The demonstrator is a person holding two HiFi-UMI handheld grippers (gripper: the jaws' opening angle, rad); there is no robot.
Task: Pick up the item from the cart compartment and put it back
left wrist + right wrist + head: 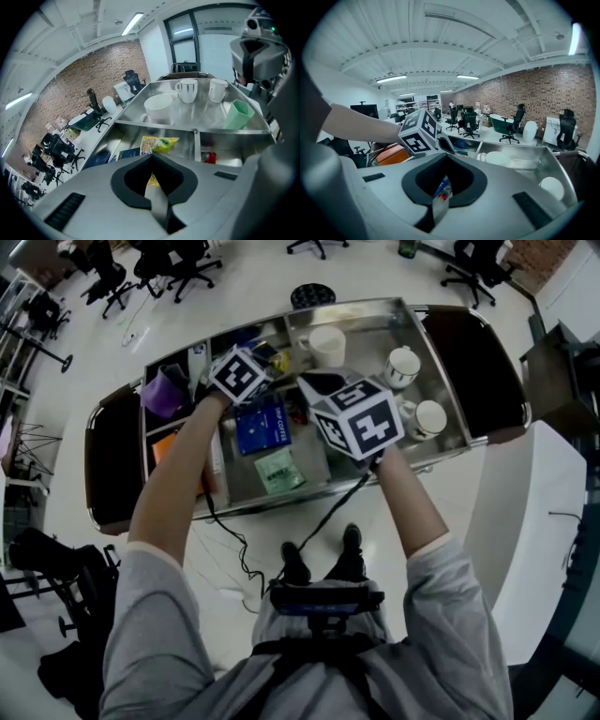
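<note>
Jaws of the right gripper pinch a small foil packet. The left gripper has its jaws closed, empty, above the cart.

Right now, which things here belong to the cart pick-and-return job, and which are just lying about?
Job: cart, left gripper, right gripper, yellow snack packet by the left jaws, likely the item.
Lying about: white mugs, green cup, blue box, purple cup, office chairs.
</note>
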